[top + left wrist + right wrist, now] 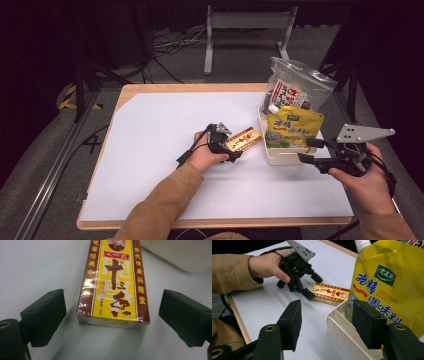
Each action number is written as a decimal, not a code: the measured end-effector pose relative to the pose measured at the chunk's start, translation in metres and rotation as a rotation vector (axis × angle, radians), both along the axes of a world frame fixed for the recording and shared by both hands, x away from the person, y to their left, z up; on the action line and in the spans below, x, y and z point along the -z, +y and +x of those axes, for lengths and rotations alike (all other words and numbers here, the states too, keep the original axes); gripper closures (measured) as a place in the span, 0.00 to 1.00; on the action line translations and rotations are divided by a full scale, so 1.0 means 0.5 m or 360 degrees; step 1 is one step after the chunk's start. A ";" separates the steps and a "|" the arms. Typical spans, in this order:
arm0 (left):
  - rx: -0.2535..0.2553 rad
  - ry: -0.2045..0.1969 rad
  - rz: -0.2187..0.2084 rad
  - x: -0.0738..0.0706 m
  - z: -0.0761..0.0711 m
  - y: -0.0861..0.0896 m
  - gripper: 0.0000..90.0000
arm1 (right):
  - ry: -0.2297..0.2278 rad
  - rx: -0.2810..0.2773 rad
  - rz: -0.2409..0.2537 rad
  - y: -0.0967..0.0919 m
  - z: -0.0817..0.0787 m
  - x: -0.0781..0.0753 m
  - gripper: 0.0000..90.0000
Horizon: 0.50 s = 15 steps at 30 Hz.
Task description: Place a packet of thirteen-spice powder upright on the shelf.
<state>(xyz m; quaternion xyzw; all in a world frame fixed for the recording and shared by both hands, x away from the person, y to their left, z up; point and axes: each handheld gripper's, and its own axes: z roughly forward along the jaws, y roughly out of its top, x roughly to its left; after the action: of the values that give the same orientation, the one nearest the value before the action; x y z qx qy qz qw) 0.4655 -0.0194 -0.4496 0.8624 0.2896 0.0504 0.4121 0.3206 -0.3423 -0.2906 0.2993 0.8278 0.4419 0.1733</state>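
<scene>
A long yellow and brown box with red and brown lettering lies flat on the white table sheet. My left gripper stands open around the box's near end, with a gap between each black pad and the box's sides. From above, the left gripper sits at the box near the table's middle. My right gripper is open at the near right corner of a cream tray. Between its jaws, the right gripper has only the tray's rim farther off.
A yellow spouted pouch stands in the tray, with a clear printed bag behind it. In the right gripper view the pouch is close on the right, with the left gripper and box beyond. The wooden table edge runs along the front.
</scene>
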 end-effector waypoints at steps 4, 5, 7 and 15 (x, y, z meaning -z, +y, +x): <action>0.0004 -0.0015 0.0026 0.002 -0.001 -0.003 0.11 | 0.0010 -0.0008 0.0006 0.004 0.001 0.003 0.46; 0.0002 -0.0034 0.0039 0.002 -0.002 -0.004 0.11 | 0.0012 -0.0006 0.0005 0.003 0.002 0.004 0.46; 0.0017 -0.0048 0.0057 0.003 -0.004 -0.007 0.13 | 0.0022 -0.0002 0.0013 0.003 0.004 0.006 0.46; 0.0034 -0.0093 0.0127 0.003 -0.005 -0.010 0.29 | 0.0031 -0.0006 0.0021 0.003 0.004 0.009 0.46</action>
<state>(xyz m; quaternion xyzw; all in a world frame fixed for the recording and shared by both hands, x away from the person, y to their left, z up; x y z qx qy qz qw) 0.4630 -0.0242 -0.4510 0.8793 0.2662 0.0826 0.3862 0.3226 -0.3409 -0.2950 0.3031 0.8270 0.4447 0.1625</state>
